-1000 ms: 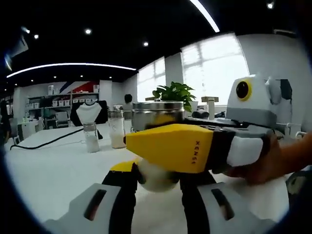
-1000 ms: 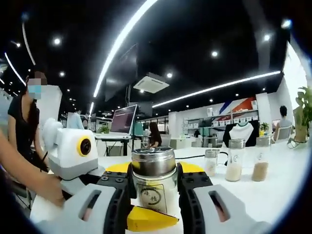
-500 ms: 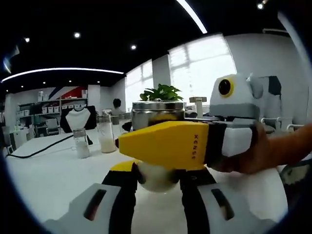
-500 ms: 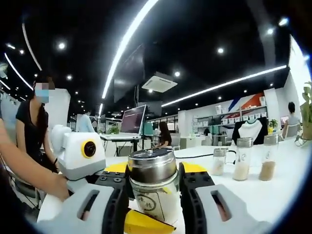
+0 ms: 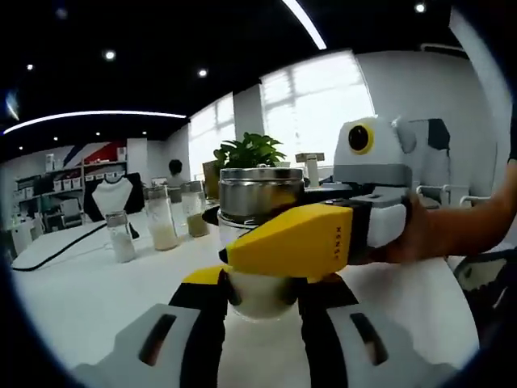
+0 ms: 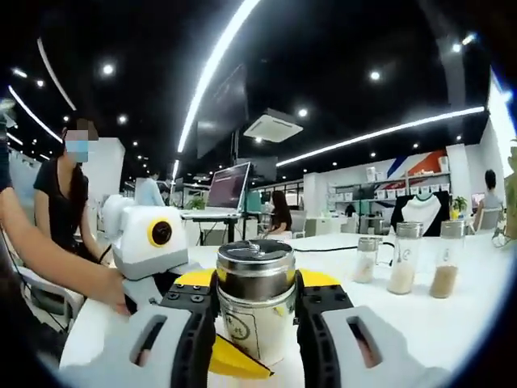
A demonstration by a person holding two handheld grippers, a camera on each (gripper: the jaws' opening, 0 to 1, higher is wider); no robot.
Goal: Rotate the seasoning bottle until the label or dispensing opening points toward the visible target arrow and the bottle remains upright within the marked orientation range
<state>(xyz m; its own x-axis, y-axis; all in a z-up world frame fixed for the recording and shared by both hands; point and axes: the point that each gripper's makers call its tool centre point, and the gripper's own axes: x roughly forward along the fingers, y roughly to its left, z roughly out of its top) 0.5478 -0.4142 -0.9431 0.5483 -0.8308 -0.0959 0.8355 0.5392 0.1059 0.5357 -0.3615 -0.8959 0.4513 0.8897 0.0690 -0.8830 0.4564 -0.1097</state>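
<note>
While it stands upright on the white desk [image 6: 452, 323], the seasoning bottle [image 6: 254, 311] is clamped between both claws.
The right claw [image 6: 256, 323] is closed on its labelled glass body below the metal lid; the left claw [image 5: 260, 295] is closed on its base, and three spice jars [image 6: 401, 259] are seen well apart.

Two handheld grippers, grey, black and yellow

The left gripper [image 5: 260, 297] has pale grey jaw housings with dark slots, black inner arms and a yellow base; the right gripper [image 6: 254, 323] matches, with small screws on its black arms; seen from the left gripper view, its long yellow shell bears dark lettering, with a white-and-grey body behind.
</note>
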